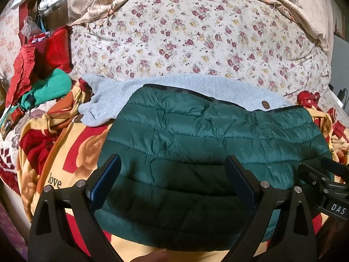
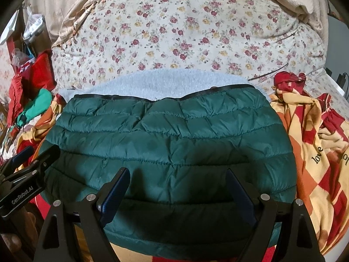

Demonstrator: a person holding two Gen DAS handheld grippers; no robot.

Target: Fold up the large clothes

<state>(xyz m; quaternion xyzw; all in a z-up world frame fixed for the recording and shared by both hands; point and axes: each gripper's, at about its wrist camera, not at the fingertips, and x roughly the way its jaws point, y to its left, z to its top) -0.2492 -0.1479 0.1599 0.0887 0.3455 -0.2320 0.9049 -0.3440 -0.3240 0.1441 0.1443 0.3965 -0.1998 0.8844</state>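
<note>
A dark green quilted puffer jacket (image 1: 196, 135) lies folded flat on the bed, on top of a light blue fleece garment (image 1: 122, 89). My left gripper (image 1: 172, 168) is open and empty, hovering over the jacket's near left part. My right gripper (image 2: 176, 181) is open and empty over the jacket (image 2: 165, 135) near its front edge. The fleece (image 2: 165, 80) shows beyond the jacket's black-trimmed far edge. The right gripper also shows at the right edge of the left wrist view (image 1: 327, 181), and the left gripper at the left edge of the right wrist view (image 2: 28, 166).
A red, orange and cream blanket (image 1: 61, 159) with the word "love" covers the bed under the clothes (image 2: 316, 152). A floral quilt (image 1: 196, 32) is heaped behind. Red and green clothes (image 1: 43, 78) are piled at the far left.
</note>
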